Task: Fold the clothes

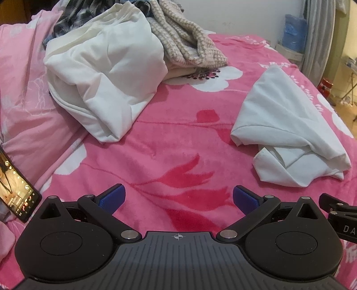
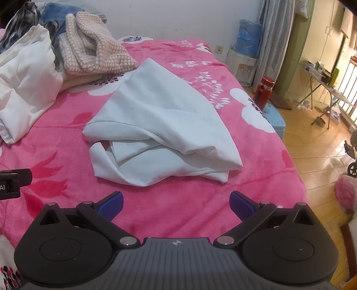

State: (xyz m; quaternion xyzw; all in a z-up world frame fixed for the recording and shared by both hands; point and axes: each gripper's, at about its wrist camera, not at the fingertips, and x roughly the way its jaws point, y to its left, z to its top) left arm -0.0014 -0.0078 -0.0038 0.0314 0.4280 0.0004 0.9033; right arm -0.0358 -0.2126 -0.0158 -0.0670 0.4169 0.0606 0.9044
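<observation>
A loosely folded, rumpled white garment (image 2: pixel 160 133) lies near the bed's (image 2: pixel 178 205) right edge, both claws (image 1: pixel 178 198) (image 2: pixel 176 200) spread apart, empty.

White wall (image 2: pixel 178 20) behind bed (image 2: pixel 256 156); grey curtain (image 2: pixel 272 33), water dispenser (image 2: pixel 243 64) in corner; glossy wood floor (image 2: pixel 323 151); folding table (image 2: pixel 323 75) right.

The right gripper (image 2: pixel 176 201) hovers over the pink bed (image 2: pixel 156 200), jaws spread wide and empty. Ahead lies a loosely folded white garment (image 2: pixel 165 129); a clothes pile (image 2: pixel 67 53) sits far left.
</observation>
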